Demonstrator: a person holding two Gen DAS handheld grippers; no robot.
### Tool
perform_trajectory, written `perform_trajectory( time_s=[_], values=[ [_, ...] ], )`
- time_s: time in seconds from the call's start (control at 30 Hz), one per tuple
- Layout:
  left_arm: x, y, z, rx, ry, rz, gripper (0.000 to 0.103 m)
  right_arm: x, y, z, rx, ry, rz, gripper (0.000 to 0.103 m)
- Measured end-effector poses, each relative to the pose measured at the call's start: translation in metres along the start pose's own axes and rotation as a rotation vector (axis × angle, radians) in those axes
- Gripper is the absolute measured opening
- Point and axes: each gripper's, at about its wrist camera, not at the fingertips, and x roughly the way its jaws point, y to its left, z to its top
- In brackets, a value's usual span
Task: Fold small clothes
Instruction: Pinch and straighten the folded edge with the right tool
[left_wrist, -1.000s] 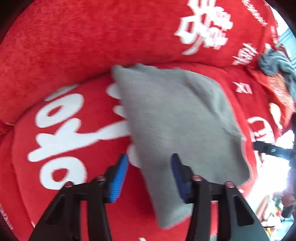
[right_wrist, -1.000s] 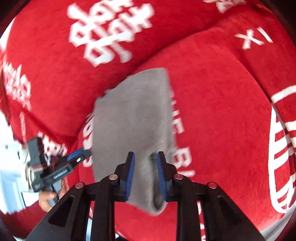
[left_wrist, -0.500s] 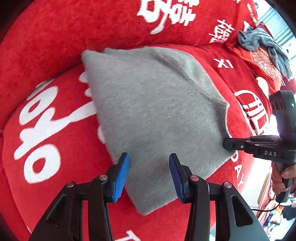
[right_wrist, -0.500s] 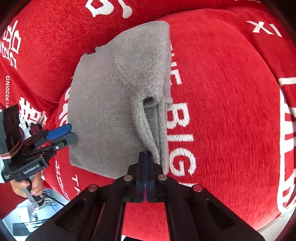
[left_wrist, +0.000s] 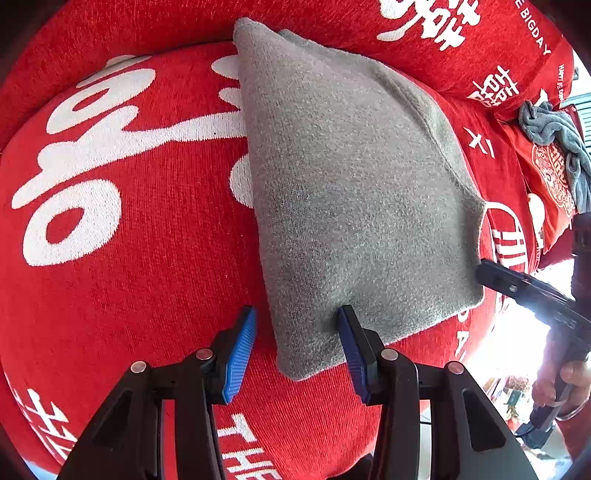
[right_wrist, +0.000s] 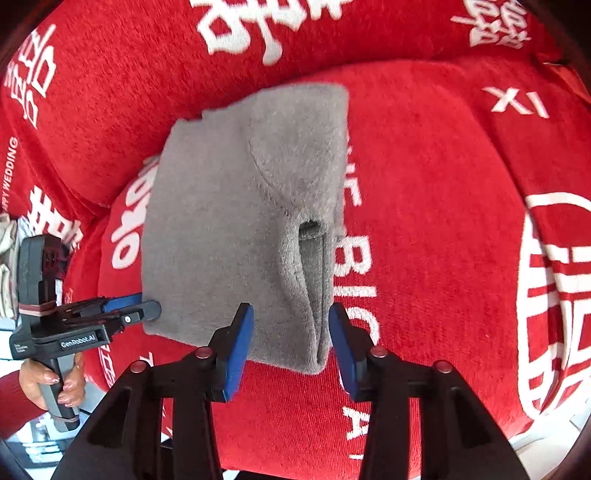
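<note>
A red sofa (left_wrist: 140, 266) with white lettering fills both views, its seat cushion bulging below the backrest (right_wrist: 110, 110). On the seat lies a gray garment (left_wrist: 354, 192), folded into a thick, roughly rectangular pad, with its far edge up against the crease where the seat meets the backrest. In the right wrist view the same garment (right_wrist: 221, 229) shows a rounded flap folded over its right side, and below that flap a narrow open slit runs toward the near edge. The left gripper (left_wrist: 297, 345) sits at the garment's near corner with its blue pads spread apart, released; the corner lies in the gap between them, and whether either pad touches the cloth cannot be told. The right gripper (right_wrist: 291, 345) is likewise spread wide and released, its pads either side of the near edge by the slit. In the right wrist view the left gripper (right_wrist: 147, 308) appears from the side, its tips at the garment's left edge, held by a hand (right_wrist: 55, 384) in a red sleeve. A crumpled blue-gray cloth (left_wrist: 554, 140) lies well apart at the far right of the sofa.
</note>
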Motion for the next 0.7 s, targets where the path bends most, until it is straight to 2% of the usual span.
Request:
perform_trajectory(
  time_s=[0.03,0.13,0.27,0.5,0.6,0.7],
  values=[
    [0.001,-0.001,-0.002,0.011,-0.01,0.018,0.047,0.004,0.0,0.0,-0.006,0.008,-0.023,0.006],
    [0.008,0.0,-0.008,0.019,-0.002,0.036,0.047,0.013,-0.015,-0.001,0.053,0.009,-0.038,0.005],
    [0.008,0.002,-0.011,-0.014,0.004,0.033,0.047,0.015,-0.043,-0.008,0.213,-0.002,0.071,0.005],
    [-0.004,-0.006,-0.012,0.004,0.013,0.109,0.048,0.007,-0.053,-0.014,0.296,0.011,0.106,0.006],
    [-0.01,-0.008,-0.011,-0.001,0.017,0.14,0.048,0.0,-0.065,-0.02,0.356,0.02,0.074,0.006],
    [-0.014,-0.01,-0.01,-0.006,0.015,0.176,0.048,-0.008,-0.069,-0.023,0.365,0.027,0.064,0.006]
  ],
)
